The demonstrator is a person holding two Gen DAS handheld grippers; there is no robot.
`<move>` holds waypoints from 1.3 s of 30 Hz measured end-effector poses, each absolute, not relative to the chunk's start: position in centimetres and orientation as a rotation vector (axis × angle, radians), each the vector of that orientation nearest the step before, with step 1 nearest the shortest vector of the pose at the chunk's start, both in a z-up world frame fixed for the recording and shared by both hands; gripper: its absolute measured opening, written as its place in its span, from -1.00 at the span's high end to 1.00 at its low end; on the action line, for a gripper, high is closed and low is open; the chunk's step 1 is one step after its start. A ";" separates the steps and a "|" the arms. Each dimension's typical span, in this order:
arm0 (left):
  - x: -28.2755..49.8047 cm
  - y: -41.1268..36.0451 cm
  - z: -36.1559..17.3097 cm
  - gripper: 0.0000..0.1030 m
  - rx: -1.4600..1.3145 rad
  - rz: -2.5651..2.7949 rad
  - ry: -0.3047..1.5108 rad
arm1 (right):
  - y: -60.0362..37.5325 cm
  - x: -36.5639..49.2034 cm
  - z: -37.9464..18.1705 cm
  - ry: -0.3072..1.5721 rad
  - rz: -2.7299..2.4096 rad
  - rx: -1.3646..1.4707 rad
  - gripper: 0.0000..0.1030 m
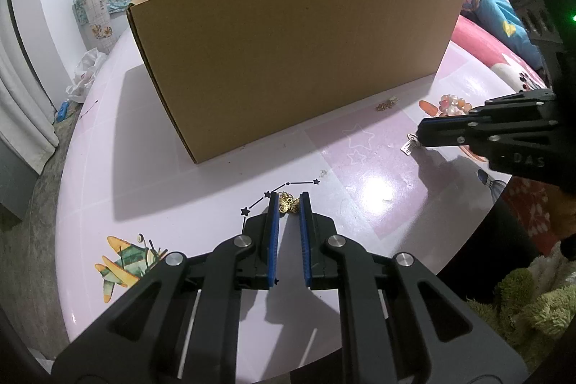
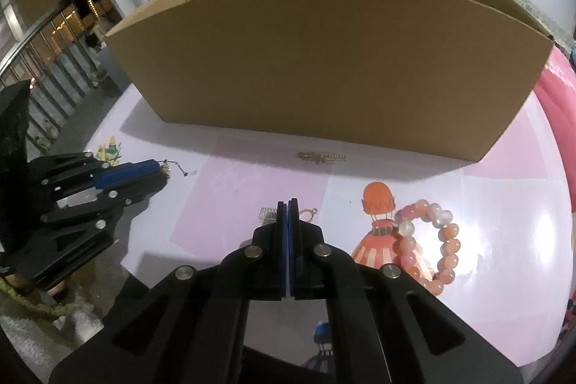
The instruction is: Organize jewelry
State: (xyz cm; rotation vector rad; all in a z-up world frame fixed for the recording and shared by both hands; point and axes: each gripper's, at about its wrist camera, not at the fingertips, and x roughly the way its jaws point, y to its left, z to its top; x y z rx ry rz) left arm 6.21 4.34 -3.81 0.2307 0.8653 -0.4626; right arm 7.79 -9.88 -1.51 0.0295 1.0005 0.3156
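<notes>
Left gripper [image 1: 289,204] clamps a gold butterfly charm [image 1: 289,204]. Right gripper [image 2: 287,209] closed on an earring [image 2: 269,214], mostly hidden. Box [image 2: 324,60] inside unseen.

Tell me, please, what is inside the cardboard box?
Only the bare upper inner walls of the cardboard box are seen over its rim in both wrist views. Its tall front wall covers the floor of the box, so whether any jewelry lies there cannot be told.

Gold butterfly charm [image 1: 289,204] gripped upright; pink bead bracelet [image 2: 437,242] flat on table [image 2: 252,182].
</notes>
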 end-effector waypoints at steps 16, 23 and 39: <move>6.2 4.3 -3.8 0.80 0.223 -0.463 0.866 | -7.5 8.5 -2.0 1.021 0.415 0.040 0.95; 6.3 4.3 -3.8 0.80 0.219 -0.459 0.866 | -6.6 9.3 -1.9 1.020 0.467 0.082 0.85; 6.3 4.4 -3.8 0.80 0.223 -0.458 0.866 | -10.2 5.6 1.3 0.882 0.411 -0.109 -0.57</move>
